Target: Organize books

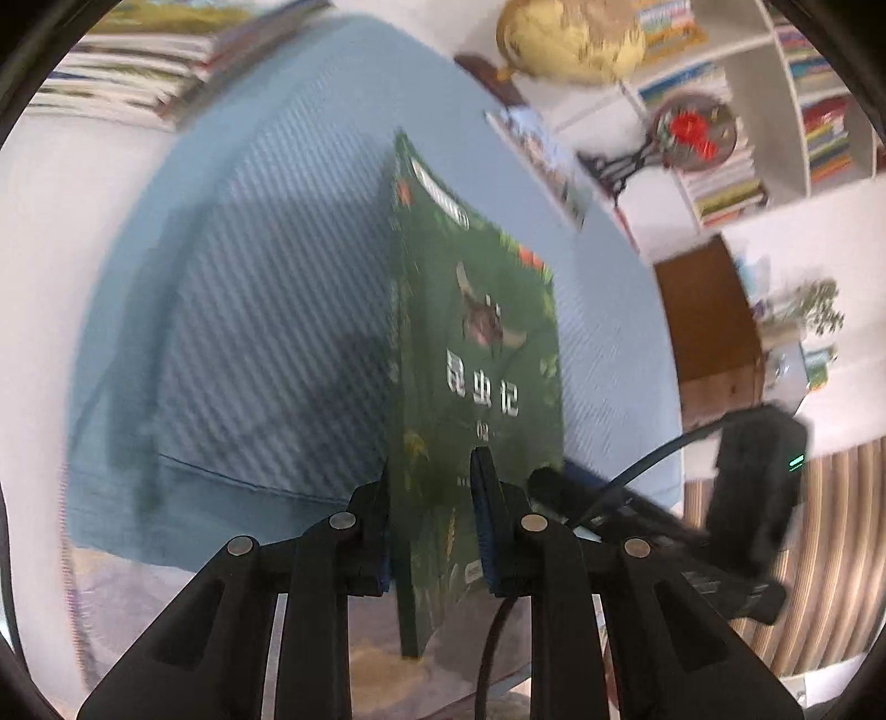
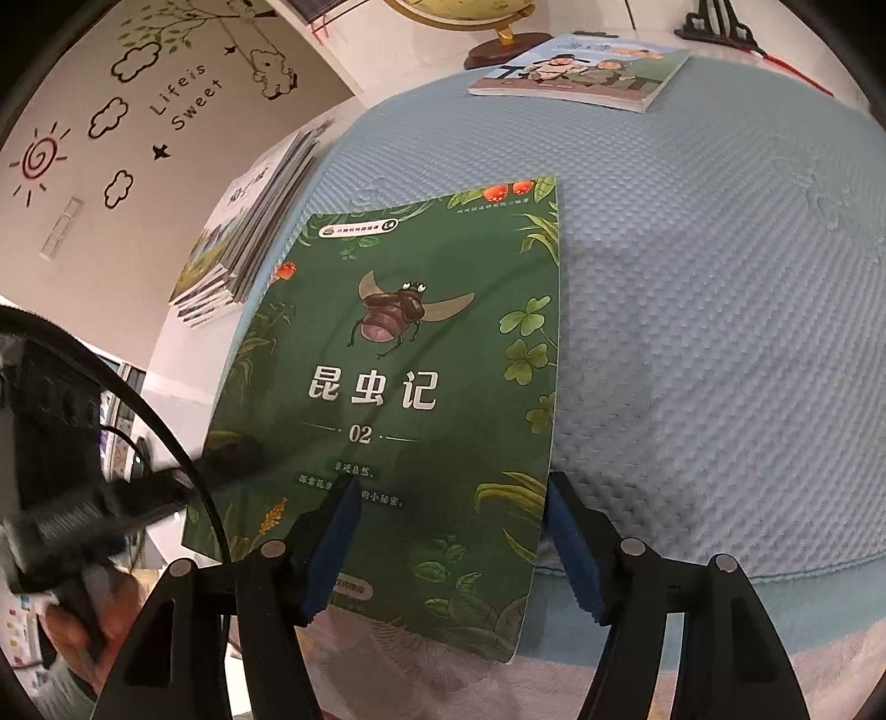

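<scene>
A green book with a beetle on its cover [image 2: 387, 360] is lifted over the blue quilted mat [image 2: 720, 288]. My left gripper [image 1: 434, 526] is shut on its lower edge, so in the left wrist view the green book [image 1: 476, 343] stands almost edge-on. In the right wrist view the left gripper [image 2: 166, 493] reaches in from the left to the book's left edge. My right gripper [image 2: 451, 543] is open: one finger [image 2: 332, 548] lies over the lower cover, the other sits at the book's right edge. The right gripper's black body [image 1: 758, 493] shows at the right.
A stack of books [image 2: 249, 221] lies on the white top left of the mat; this stack [image 1: 144, 66] is blurred in the left wrist view. Another book [image 2: 581, 72] lies at the mat's far edge, by a globe [image 2: 498, 33]. White shelves with books [image 1: 775, 122] stand behind.
</scene>
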The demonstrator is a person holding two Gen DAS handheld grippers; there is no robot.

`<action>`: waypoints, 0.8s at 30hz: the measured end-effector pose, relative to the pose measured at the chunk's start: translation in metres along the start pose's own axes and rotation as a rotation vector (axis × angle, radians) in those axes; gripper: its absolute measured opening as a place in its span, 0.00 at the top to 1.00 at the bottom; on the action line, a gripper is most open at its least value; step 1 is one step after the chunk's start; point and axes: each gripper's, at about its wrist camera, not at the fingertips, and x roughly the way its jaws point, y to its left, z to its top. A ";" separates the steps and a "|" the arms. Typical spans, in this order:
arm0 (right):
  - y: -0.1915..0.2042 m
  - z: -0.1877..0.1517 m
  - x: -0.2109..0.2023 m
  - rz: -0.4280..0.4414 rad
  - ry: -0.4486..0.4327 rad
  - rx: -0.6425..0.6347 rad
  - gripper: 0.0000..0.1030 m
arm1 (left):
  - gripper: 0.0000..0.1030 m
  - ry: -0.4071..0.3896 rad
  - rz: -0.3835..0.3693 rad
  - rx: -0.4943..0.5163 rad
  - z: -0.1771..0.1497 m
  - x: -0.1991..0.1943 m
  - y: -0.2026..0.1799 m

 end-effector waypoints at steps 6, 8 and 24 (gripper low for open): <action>-0.007 0.015 -0.018 0.076 0.018 0.049 0.35 | 0.88 0.017 -0.209 -0.139 0.016 -0.005 -0.001; -0.021 0.016 -0.024 0.161 0.026 0.105 0.34 | 0.88 0.009 -0.280 -0.195 0.022 -0.011 0.000; -0.028 0.031 -0.006 0.283 0.034 0.088 0.67 | 0.87 0.002 -0.070 -0.187 0.012 0.003 -0.022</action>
